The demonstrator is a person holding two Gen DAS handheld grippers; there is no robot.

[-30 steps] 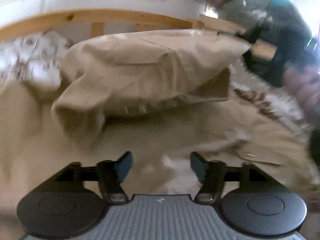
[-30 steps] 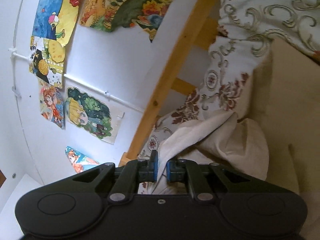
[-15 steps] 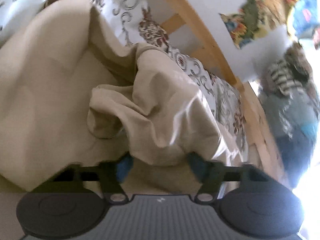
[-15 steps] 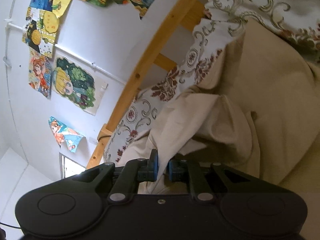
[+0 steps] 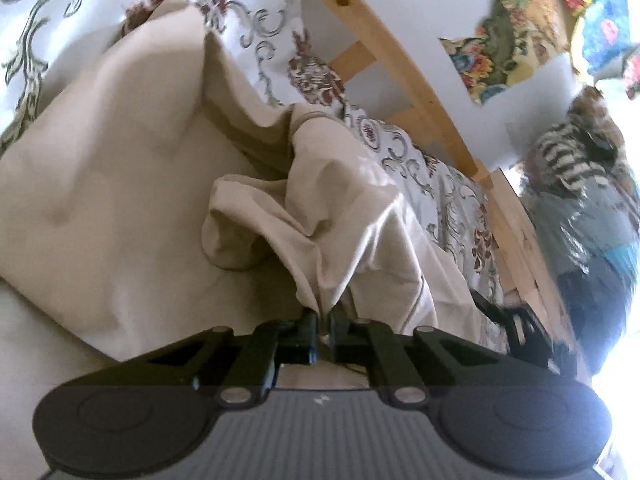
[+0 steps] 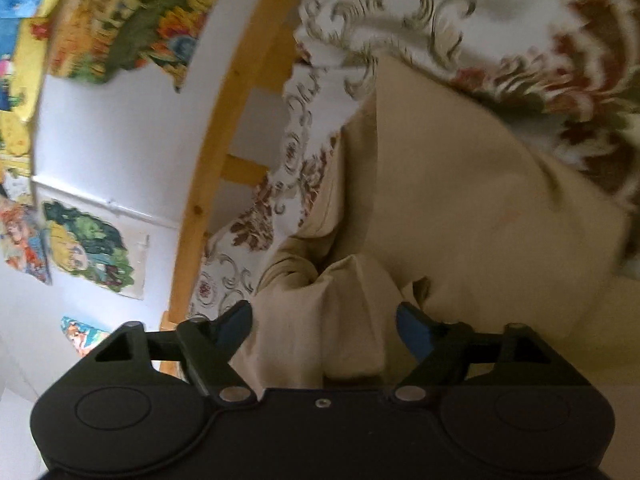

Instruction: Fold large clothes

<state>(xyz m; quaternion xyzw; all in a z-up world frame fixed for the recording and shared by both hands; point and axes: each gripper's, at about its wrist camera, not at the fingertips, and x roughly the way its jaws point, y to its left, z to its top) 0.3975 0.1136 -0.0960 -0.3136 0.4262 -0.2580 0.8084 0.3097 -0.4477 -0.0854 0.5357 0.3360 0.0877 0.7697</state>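
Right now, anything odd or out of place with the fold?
The beige garment is bunched, not flat: a puckered ridge rises into the shut left gripper. The right gripper is opening astride another hump.

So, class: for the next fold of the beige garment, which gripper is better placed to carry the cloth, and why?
Probably the left gripper: its jaws are pinched shut on a gathered edge of the beige garment. The right gripper's jaws are opening, with a fold between them but not pressed.
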